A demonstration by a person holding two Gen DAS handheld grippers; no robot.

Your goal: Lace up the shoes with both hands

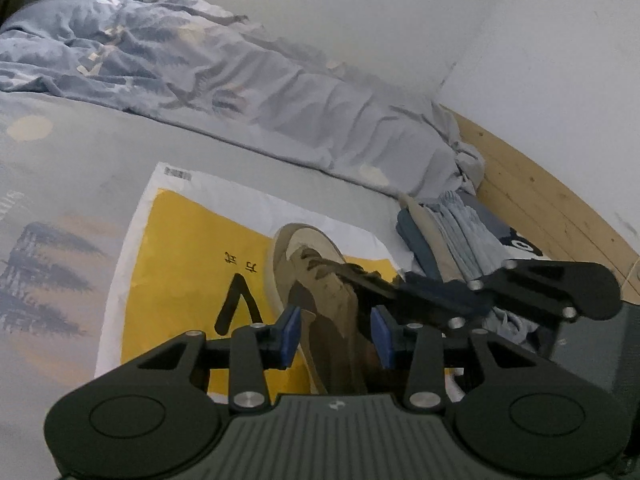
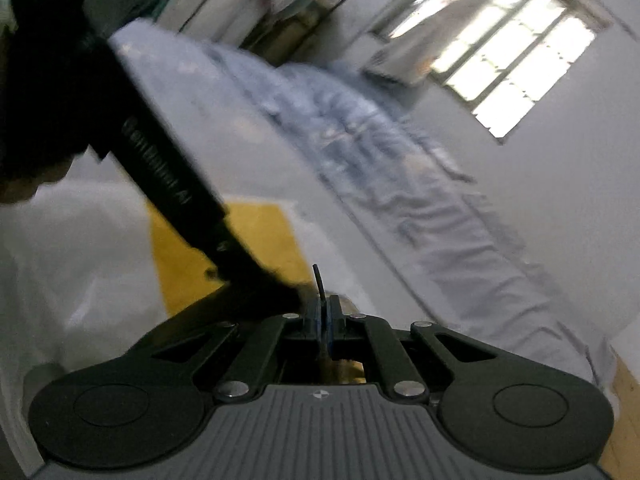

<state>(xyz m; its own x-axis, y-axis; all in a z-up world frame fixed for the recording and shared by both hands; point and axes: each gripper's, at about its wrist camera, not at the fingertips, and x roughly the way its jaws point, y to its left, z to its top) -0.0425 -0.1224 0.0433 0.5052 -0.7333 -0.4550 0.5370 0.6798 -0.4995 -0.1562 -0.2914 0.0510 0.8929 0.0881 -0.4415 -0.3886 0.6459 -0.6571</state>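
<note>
Shoe (image 1: 320, 300) between parted left gripper (image 1: 336, 334) pads; right gripper (image 2: 322, 320) pinching lace (image 2: 319, 280), beside folded clothes (image 1: 452, 236).

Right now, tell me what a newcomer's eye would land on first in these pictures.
First, the brown and tan suede shoe, lying on a bright yellow and white printed plastic bag spread over the grey bedsheet. The left hand-held gripper frames it, blue pads apart on either side. In the right wrist view, the right hand-held gripper is shut on a thin dark shoelace tip, with a bright window upper right.
</note>
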